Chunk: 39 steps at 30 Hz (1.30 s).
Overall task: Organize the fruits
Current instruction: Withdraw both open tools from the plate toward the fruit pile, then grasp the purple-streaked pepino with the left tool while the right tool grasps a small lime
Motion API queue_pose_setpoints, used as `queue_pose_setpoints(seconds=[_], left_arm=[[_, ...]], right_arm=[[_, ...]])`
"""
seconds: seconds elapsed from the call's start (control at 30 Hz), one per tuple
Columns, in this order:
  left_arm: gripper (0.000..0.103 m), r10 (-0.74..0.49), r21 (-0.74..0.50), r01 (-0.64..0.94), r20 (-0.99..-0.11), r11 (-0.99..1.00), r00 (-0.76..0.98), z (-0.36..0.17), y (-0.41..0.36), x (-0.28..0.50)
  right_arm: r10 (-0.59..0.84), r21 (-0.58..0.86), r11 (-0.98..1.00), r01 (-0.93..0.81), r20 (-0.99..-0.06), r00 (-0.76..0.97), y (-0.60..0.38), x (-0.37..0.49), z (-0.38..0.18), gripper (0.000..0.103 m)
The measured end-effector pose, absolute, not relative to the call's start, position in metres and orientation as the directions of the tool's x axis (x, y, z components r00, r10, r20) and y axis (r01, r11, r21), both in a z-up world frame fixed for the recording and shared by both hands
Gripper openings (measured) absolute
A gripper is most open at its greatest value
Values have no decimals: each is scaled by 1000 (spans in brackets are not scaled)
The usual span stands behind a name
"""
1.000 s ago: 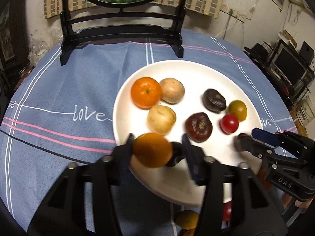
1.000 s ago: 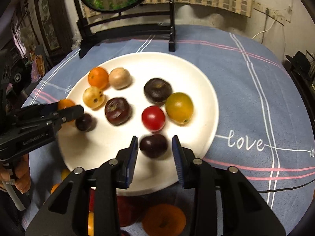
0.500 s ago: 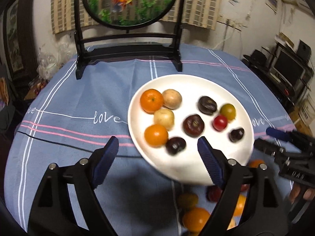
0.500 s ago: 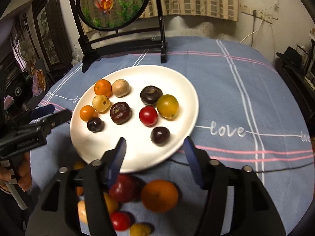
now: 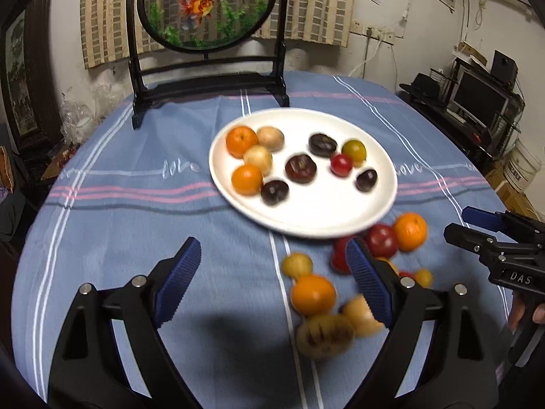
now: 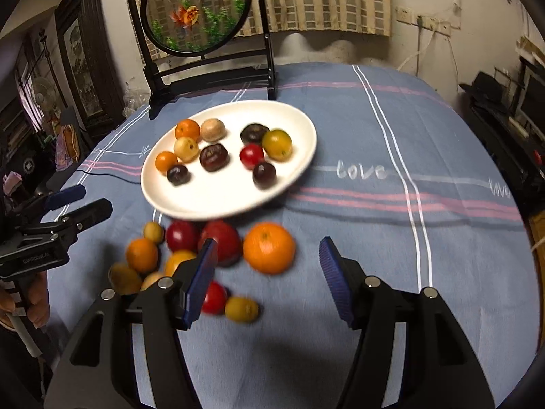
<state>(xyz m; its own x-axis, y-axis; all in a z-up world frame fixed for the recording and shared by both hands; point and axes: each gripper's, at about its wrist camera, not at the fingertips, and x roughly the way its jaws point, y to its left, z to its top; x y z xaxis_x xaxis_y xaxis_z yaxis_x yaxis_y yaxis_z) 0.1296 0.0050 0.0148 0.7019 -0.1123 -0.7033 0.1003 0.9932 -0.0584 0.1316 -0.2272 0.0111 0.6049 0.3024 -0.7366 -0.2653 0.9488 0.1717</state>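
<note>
**Fruit on plate and cloth, both grippers empty**

A blue tablecloth with white and pink stripes and the word "love" covered the round table, whose near edge was cut off in both views. At the far side stood a black-framed round screen painted with goldfish.

The white plate lay mid-table and carried ten fruits: two oranges, two pale tan fruits, four dark purple-brown ones, a red one and a yellow-green one. Just beside its near rim a loose cluster of fruit lay on the cloth, blurred so that the individual kinds were hard to make out; the large orange at its right was the clearest.

The left gripper hung above the cloth with its jaws spreading wide and nothing between the pads; its right finger hid part of the cluster. The right gripper stood at a moderate gap, also empty, its left finger covering some red fruit. In each view the other gripper intruded at the frame edge, with part of a hand on its grip, largely cut off.
</note>
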Motion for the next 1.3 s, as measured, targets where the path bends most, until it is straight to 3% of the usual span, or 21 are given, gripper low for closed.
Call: queue_pose_setpoints(seconds=[0.57, 0.97, 1.1, 1.2, 1.3], left_arm=[[89, -144, -70, 139, -752, 988, 643, -18, -9, 76], [88, -81, 24, 171, -811, 985, 580, -46, -22, 84], [77, -95, 2, 169, -821, 986, 563, -49, -21, 90], [77, -85, 9, 162, -822, 987, 563, -49, -21, 96], [67, -85, 14, 168, -819, 986, 567, -48, -24, 101]], right_arm=[[322, 214, 944, -250, -760, 565, -240, 71, -20, 63], [378, 270, 924, -270, -747, 548, -237, 67, -21, 63], [386, 276, 921, -275, -745, 544, -235, 67, -20, 63], [389, 279, 919, -277, -749, 537, -234, 68, -21, 63], [388, 276, 920, -280, -753, 532, -232, 70, -22, 63]])
